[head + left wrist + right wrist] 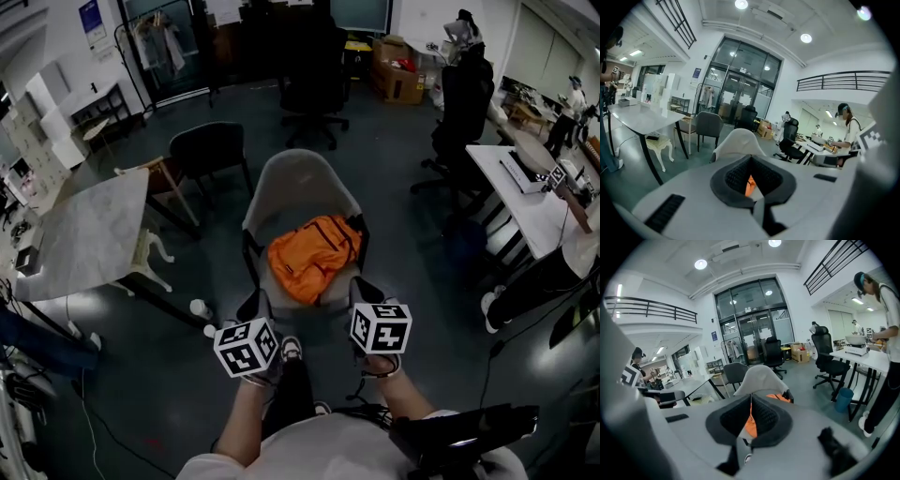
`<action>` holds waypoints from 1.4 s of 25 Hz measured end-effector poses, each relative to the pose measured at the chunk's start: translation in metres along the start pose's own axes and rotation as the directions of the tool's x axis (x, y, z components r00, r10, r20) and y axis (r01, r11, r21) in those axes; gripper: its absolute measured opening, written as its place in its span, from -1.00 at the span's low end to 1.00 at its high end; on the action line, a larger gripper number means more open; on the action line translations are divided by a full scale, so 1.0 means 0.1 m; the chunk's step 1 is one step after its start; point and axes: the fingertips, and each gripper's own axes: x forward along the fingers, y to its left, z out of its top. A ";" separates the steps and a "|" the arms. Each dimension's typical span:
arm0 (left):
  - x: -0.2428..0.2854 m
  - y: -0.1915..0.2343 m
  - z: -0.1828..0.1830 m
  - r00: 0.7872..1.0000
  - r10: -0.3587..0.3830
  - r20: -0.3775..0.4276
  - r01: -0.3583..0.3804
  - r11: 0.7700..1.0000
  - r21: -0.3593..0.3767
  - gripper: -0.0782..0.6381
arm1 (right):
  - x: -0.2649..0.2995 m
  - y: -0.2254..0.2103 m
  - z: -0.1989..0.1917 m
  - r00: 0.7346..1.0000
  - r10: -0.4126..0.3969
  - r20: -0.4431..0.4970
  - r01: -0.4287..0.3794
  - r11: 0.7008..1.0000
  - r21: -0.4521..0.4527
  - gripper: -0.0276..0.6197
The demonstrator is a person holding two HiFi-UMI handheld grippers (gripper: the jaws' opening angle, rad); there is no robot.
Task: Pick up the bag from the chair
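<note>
An orange backpack lies on the seat of a light grey shell chair in the middle of the head view. Both grippers hang just in front of the chair's near edge, short of the bag. My left gripper is shut with nothing in it; a sliver of the orange bag shows past its closed jaws. My right gripper is shut and empty too, with the bag and the chair back straight ahead of it.
A marble-topped table stands at the left with a dark chair behind it. Black office chairs stand farther back. A white desk is at the right, where a person stands. Cables run over the dark floor.
</note>
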 end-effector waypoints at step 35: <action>2.88 0.50 1.47 0.978 -0.196 -0.076 0.203 0.975 0.089 -0.75 | 2.30 -0.55 1.27 0.977 -0.215 -0.004 0.214 0.971 0.105 -0.81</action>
